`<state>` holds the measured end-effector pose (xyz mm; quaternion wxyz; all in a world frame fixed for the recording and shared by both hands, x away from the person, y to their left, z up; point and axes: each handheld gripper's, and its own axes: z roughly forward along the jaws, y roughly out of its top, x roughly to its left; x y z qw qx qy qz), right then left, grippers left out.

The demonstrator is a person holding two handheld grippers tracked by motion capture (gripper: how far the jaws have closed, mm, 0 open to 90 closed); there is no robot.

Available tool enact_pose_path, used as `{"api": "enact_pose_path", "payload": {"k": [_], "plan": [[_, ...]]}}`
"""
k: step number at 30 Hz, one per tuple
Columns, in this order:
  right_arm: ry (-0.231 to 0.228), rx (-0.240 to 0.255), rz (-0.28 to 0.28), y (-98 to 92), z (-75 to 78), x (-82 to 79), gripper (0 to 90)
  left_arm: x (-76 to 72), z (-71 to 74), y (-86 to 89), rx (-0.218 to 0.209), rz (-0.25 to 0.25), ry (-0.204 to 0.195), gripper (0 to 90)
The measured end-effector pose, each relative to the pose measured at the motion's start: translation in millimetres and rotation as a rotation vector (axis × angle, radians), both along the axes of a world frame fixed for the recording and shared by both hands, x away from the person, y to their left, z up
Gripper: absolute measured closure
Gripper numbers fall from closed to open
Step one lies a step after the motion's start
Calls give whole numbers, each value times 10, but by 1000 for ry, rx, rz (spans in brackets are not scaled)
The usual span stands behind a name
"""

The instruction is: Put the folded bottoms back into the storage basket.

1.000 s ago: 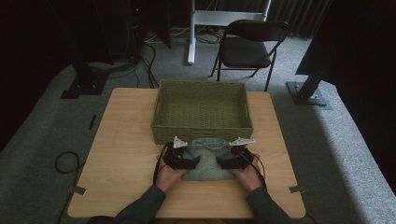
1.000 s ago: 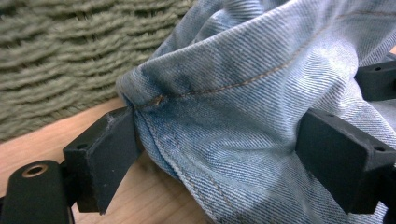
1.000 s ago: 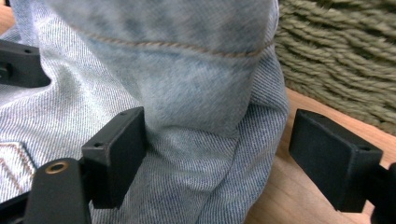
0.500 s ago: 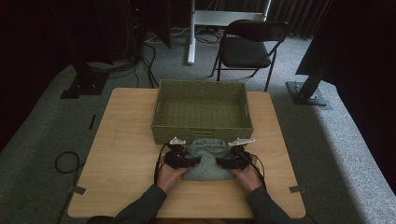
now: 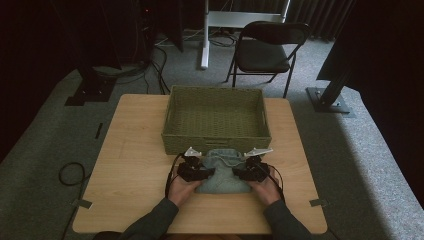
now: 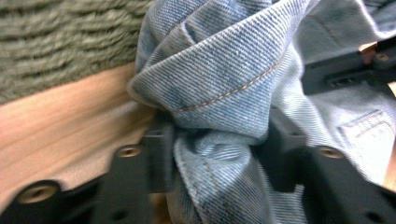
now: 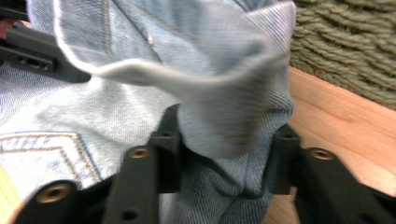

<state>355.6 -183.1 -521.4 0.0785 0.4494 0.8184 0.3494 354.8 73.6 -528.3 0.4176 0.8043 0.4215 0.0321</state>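
no text, label, brand, number or sign can be read anywhere in these pictures.

green woven basket (image 5: 216,120) on wood table (image 5: 135,175), black chair (image 5: 267,47) behind

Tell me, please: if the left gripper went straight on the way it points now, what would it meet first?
The left gripper, whose jaws have just been closing, already pinches the folded light-blue denim garment, so it meets that fabric first. Beyond the cloth, probably the other gripper's black body; depth is unclear.
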Motion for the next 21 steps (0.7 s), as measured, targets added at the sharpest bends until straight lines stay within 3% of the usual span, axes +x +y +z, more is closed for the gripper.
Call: {"api": "enact_pose_path", "payload": {"k": [3, 9, 13, 21], "plan": [[-36, -27, 14, 19, 32, -43, 698, -68, 44, -38, 38, -9, -62, 656], [-107, -76, 46, 65, 110, -134, 765, -135, 125, -54, 62, -18, -118, 685], [-136, -96, 58, 82, 159, -183, 770, -170, 191, -52, 72, -32, -140, 686], [-171, -86, 68, 74, 268, -262, 773, -214, 307, -32, 76, -43, -167, 687]]}}
